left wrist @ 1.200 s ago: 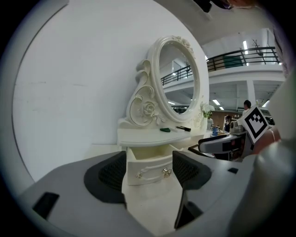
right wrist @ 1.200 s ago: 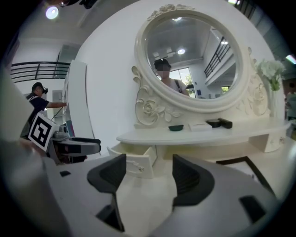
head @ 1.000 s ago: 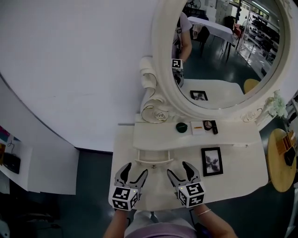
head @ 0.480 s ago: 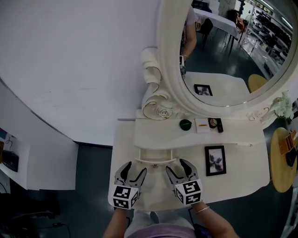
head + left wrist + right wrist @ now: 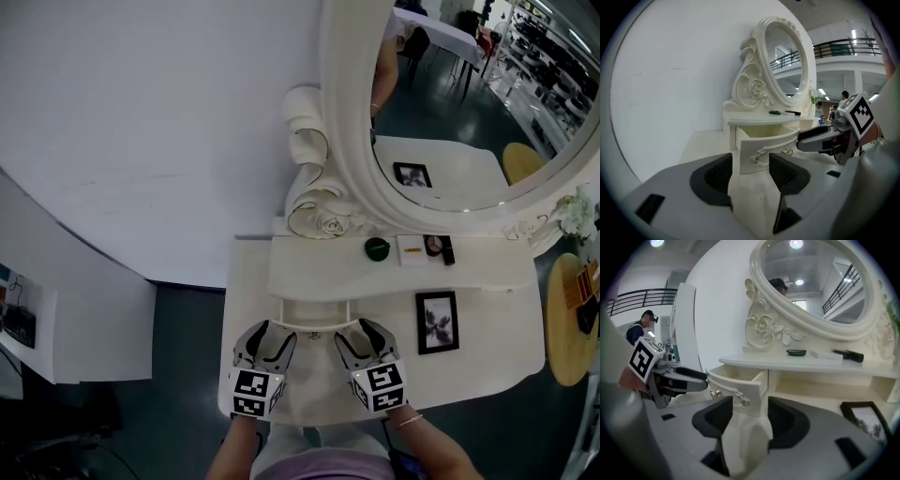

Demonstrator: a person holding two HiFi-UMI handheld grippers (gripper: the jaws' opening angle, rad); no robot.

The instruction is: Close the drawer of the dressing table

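A small cream drawer (image 5: 313, 319) stands pulled out from under the raised shelf (image 5: 394, 272) of the white dressing table (image 5: 469, 370). Its curved front (image 5: 764, 149) carries two brass knobs (image 5: 754, 160). My left gripper (image 5: 265, 343) hovers over the tabletop just before the drawer's left corner, jaws closing with nothing between them. My right gripper (image 5: 363, 340) is level with it before the right corner (image 5: 745, 392), jaws also closing and empty. Neither touches the drawer. In the left gripper view my gripper (image 5: 751, 174) frames the drawer front; in the right gripper view my gripper (image 5: 750, 416) does too.
An oval mirror (image 5: 450, 103) in a carved frame rises behind the shelf. On the shelf lie a green dish (image 5: 377, 248), a white card (image 5: 411, 249) and a dark compact (image 5: 438, 247). A black picture frame (image 5: 437, 322) lies on the tabletop to the right. A round wooden stool (image 5: 567, 319) stands far right.
Both grippers have sunk slightly toward the tabletop and their jaws have narrowed. The head view has shifted, so the mirror sits a little further right.
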